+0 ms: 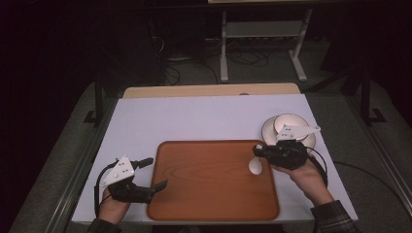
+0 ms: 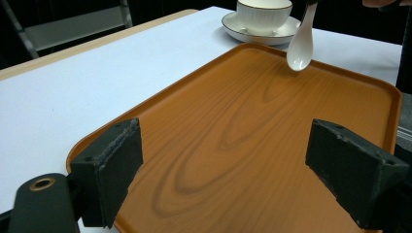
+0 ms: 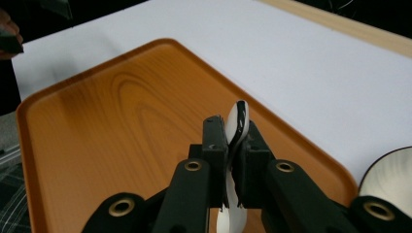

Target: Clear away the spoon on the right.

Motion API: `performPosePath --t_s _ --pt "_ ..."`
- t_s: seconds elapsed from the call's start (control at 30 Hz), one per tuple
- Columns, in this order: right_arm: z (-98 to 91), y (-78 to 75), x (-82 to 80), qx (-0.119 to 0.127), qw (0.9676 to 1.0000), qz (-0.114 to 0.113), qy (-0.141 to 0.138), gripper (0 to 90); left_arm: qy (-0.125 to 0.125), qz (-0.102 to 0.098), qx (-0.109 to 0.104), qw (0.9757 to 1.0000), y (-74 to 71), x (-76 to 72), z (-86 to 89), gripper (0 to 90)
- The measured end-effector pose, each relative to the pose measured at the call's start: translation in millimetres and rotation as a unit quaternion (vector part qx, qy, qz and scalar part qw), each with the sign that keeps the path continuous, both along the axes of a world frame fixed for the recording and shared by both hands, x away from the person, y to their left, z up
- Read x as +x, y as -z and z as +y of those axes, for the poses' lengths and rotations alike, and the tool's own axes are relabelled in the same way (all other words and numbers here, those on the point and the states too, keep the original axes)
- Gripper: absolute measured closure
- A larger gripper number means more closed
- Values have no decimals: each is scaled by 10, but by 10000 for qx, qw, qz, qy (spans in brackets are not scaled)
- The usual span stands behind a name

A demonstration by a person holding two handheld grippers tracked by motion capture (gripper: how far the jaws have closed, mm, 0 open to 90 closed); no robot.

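Spoon (image 1: 255, 164), white, hangs bowl-down over the wooden tray's (image 1: 194, 204) right edge, its handle clamped between the jaws of the right gripper (image 1: 257, 149). Left gripper (image 1: 156, 174) hovers at the tray's left edge, jaws wide apart. Cup (image 2: 264, 14) sits on a saucer (image 2: 233, 25) near the table's (image 1: 194, 116) right edge.

White spoon (image 1: 255, 165) hangs bowl-down — over wooden tray (image 1: 194, 204).

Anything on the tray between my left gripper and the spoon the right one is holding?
No. In the left gripper view, only bare tray lies between the open left gripper and the spoon; the high view agrees.
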State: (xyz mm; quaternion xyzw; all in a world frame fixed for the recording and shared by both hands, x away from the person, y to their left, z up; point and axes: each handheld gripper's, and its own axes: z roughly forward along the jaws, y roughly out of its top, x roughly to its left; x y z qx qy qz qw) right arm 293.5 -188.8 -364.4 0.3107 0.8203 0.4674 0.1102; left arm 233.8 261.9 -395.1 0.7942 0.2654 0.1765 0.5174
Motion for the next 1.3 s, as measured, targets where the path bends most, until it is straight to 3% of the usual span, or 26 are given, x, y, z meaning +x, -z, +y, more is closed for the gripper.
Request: performPosePath --t_s 0.27,0.53,0.73,1.1,1.3 --pt "105 78 -12 -381 9992 13 -78 837 7 1 0 10000 0 1 -1 128" --pt "208 100 27 -370 9992 15 -147 831 20 3 3 10000 2 0 -8 128" --pt "372 133 47 -497 9982 -74 -338 828 12 7 -3 10000 1 1 -3 128" --pt "543 278 188 -551 9972 108 -504 830 20 4 6 10000 2 1 -9 128" --pt "666 396 250 -765 9940 331 -707 830 17 9 7 10000 3 1 -8 128"
